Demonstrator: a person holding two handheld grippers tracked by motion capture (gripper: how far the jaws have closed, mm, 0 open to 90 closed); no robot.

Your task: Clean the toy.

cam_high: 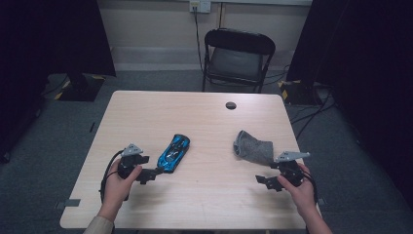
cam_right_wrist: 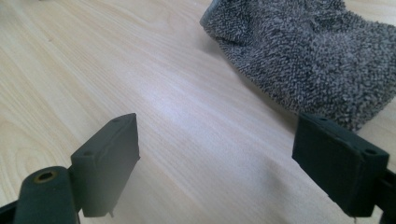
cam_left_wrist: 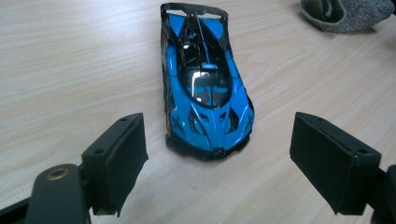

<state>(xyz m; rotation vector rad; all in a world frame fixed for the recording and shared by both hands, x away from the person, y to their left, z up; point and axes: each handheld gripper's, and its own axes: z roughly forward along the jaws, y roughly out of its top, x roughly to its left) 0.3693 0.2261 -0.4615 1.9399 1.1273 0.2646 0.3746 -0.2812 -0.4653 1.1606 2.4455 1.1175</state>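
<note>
A blue and black toy sports car lies on the wooden table, left of centre. In the left gripper view the car points its nose at me, just beyond my open left gripper, whose jaws stand wide apart with nothing between them. In the high view my left gripper sits close to the car's near end. A crumpled grey cloth lies right of centre. My right gripper is open beside it, near the front right edge; the cloth lies ahead and to the right of its jaws.
A small round hole marks the table's far side. A black folding chair stands behind the table. Cables run across the floor at the right, and dark curtains hang at both sides.
</note>
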